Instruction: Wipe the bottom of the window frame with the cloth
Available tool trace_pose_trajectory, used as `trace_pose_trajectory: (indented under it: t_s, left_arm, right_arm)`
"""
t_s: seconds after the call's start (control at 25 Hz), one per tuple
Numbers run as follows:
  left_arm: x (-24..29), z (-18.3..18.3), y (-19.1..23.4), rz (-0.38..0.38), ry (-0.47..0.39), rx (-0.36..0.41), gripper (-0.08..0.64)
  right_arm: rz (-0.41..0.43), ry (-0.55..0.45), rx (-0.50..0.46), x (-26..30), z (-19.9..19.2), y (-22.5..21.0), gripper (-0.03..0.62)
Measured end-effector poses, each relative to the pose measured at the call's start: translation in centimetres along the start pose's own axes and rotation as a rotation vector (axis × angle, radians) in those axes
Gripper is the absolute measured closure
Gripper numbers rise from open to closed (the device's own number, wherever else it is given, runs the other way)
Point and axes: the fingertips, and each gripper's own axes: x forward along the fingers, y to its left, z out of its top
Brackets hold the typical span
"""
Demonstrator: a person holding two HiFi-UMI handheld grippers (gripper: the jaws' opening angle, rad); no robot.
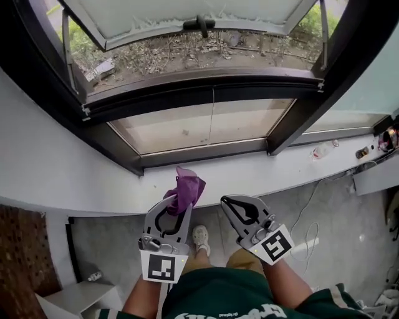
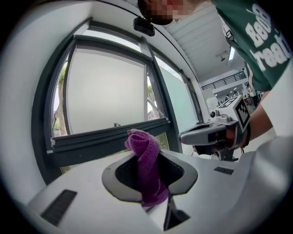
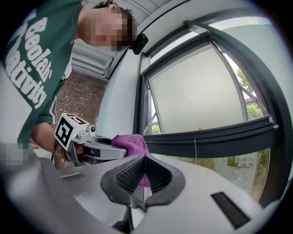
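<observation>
Purple towelling cloth (image 1: 187, 188) was clamped in left gripper (image 1: 177, 209), above white sill (image 1: 262, 171), short of dark metal window frame (image 1: 206, 92). Right gripper (image 1: 226, 202) was closed, empty. Advice: press the bunched end flat and use long strokes.

**Cloth half buried in the jaws, picture edges clip the rest**

In the head view the lower part of the cloth (image 1: 187, 185) disappears between the jaws of the left gripper (image 1: 178, 209), which are clamped on it. Only its bunched far end shows. In the right gripper view the right gripper (image 3: 145, 157), jaws closed together, covers much of the cloth, leaving a purple bulge to the left and a sliver in the gap. The open window sash (image 1: 156, 15) is cut off by the far edge of the head view. The small items (image 1: 318, 151) at the right end of the sill (image 1: 262, 174) are too small to identify. The person's shirt (image 1: 249, 302) runs off the near edge.
</observation>
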Motion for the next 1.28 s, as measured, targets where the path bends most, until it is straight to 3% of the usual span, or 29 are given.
trace_pose_trajectory:
  t_s: [0.24, 0.48, 0.72, 0.8, 0.96, 1.08, 1.28]
  left_arm:
    - [3.7, -2.8, 1.4, -0.042, 0.057, -0.064, 0.463]
    - [8.3, -4.2, -0.4, -0.015, 0.116, -0.182, 0.463]
    - [13.2, -8.3, -2.6, 0.01, 0.189, -0.123, 0.463]
    - [14.3, -11.2, -2.5, 0.018, 0.202, -0.088, 0.463]
    - [13.6, -20.8, 0.1, 0.104, 0.335, -0.197, 0.463]
    - [11.9, -28.4, 3.0, 0.129, 0.388, -0.249, 0.463]
    - [9.7, -40.5, 9.1, 0.194, 0.455, -0.283, 0.465]
  right_arm:
    - [-0.015, 0.015, 0.042, 2.4, -1.7, -3.0, 0.578]
    - [-0.021, 0.02, 0.137, 2.8, -5.0, -6.5, 0.578]
    - [-0.008, 0.072, 0.29, 2.3, -11.4, -10.5, 0.577]
    - [0.008, 0.093, 0.304, 2.9, -14.4, -11.5, 0.578]
    - [0.009, 0.087, 0.321, 5.1, -19.3, -11.3, 0.578]
    - [-0.001, 0.095, 0.356, 7.8, -22.8, -9.3, 0.578]
    - [0.002, 0.197, 0.308, 14.6, -30.3, -6.0, 0.578]
